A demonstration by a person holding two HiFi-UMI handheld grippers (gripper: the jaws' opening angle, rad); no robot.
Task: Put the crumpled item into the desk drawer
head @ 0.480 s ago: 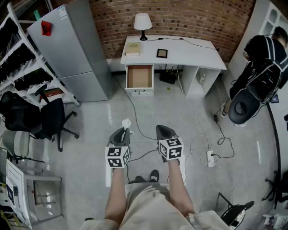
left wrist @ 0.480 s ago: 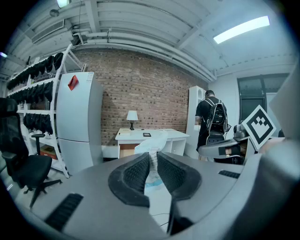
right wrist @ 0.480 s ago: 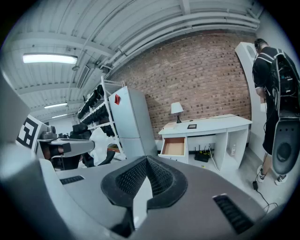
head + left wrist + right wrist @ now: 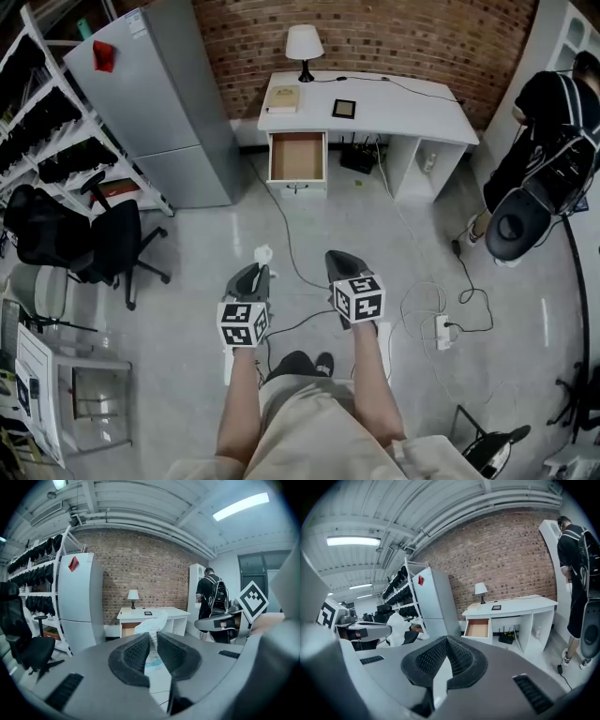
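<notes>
Open drawer point(image 4: 296, 157) with flat brown inside, under smooth white surface point(image 4: 403, 111), white crinkled crumpled item point(image 4: 152, 625) pinched by left tool point(image 4: 153, 639), right tool point(image 4: 446, 641) closed on itself

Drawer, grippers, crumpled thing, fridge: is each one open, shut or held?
Drawer: open, looks empty.
Crumpled item: pinched between jaws.
Left gripper: shut on crumpled item.
Right gripper: shut, empty.
Fridge: doors shut.

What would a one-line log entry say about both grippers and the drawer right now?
left gripper: shut on crumpled white item | right gripper: shut, empty | drawer: open | desk: ahead across the floor, not yet reached
</notes>
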